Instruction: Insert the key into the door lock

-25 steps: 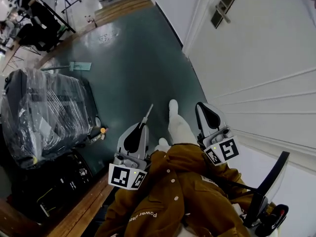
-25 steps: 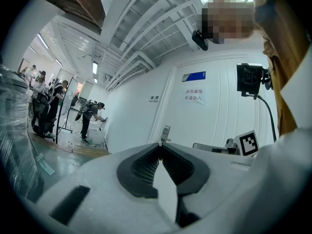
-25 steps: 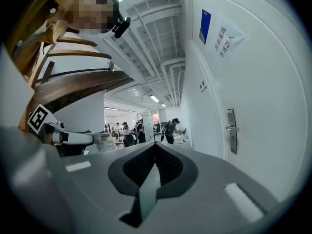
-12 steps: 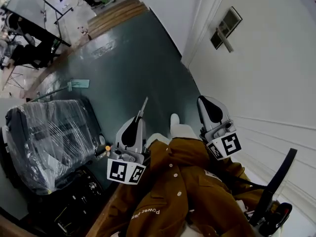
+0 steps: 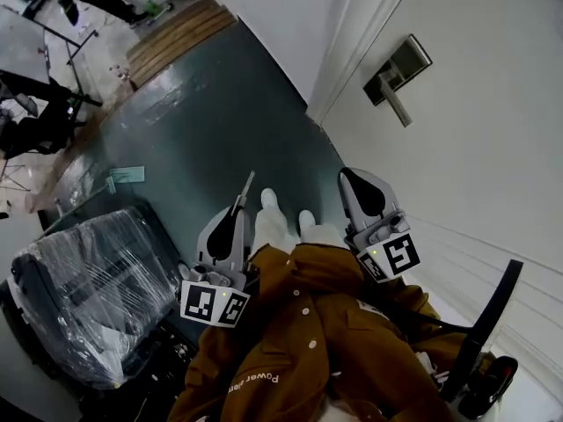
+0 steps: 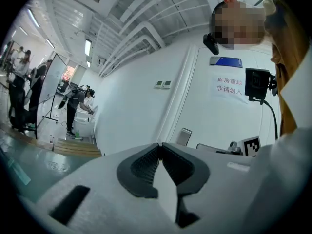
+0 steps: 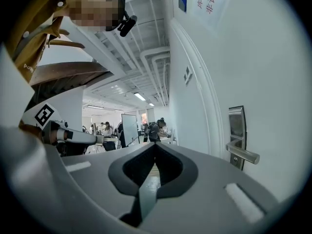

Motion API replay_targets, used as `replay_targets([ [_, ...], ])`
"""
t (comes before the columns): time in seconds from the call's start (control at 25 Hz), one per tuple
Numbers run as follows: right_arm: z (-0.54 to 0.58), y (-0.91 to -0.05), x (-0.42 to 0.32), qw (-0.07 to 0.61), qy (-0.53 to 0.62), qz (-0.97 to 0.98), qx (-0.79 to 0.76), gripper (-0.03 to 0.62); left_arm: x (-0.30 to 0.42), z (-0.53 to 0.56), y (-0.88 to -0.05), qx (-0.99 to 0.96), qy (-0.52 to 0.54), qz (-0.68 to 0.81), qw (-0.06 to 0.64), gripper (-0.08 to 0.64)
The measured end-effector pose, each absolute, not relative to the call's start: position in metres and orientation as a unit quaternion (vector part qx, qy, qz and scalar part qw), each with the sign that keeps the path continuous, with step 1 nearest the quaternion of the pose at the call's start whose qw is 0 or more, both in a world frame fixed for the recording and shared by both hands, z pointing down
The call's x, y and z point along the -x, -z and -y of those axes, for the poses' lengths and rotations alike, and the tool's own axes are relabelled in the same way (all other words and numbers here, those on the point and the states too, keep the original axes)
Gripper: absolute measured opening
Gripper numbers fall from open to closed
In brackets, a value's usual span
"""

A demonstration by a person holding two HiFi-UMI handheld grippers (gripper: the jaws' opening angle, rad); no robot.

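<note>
The door lock (image 5: 397, 70) is a silver plate with a lever handle on the white door, up and to the right of both grippers. In the right gripper view the lock plate (image 7: 236, 130) and its handle (image 7: 242, 154) stand ahead on the right. My left gripper (image 5: 236, 207) is shut on a thin metal key (image 5: 245, 185) that sticks out past its tips over the dark floor. The key does not show in the left gripper view, where the jaws (image 6: 159, 145) meet and the lock plate (image 6: 184, 136) lies far ahead. My right gripper (image 5: 345, 174) is shut and empty, close beside the door.
A dark case wrapped in plastic film (image 5: 84, 293) stands at lower left. The person's white shoes (image 5: 273, 218) are between the grippers. Wooden steps (image 5: 176, 29) and people at stands lie at the far end. A printed sign (image 6: 229, 85) hangs on the door.
Both grippers and the person have moved along the floor toward the lock, which now looks larger and nearer. The wrapped case has slid down and left in view. The key stays gripped.
</note>
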State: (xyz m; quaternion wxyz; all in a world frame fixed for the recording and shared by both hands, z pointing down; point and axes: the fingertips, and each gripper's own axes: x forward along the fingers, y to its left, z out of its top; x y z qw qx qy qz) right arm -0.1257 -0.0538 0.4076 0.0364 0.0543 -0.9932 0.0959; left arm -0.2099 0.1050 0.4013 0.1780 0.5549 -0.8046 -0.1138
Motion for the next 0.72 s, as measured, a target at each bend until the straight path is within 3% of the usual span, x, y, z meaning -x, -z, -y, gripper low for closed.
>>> replay_targets([
  [0.36, 0.081, -0.4, 0.149, 0.03, -0.073, 0.987, -0.138, 0.006, 0.252, -0.03, -0.432, -0.638, 0.153, 0.716, 0.24, 0.025],
  [0.72, 0.098, -0.398, 0.128, 0.042, -0.035, 0.974, -0.219, 0.005, 0.262, 0.059, -0.499, -0.659, 0.253, 0.604, 0.37, 0.025],
])
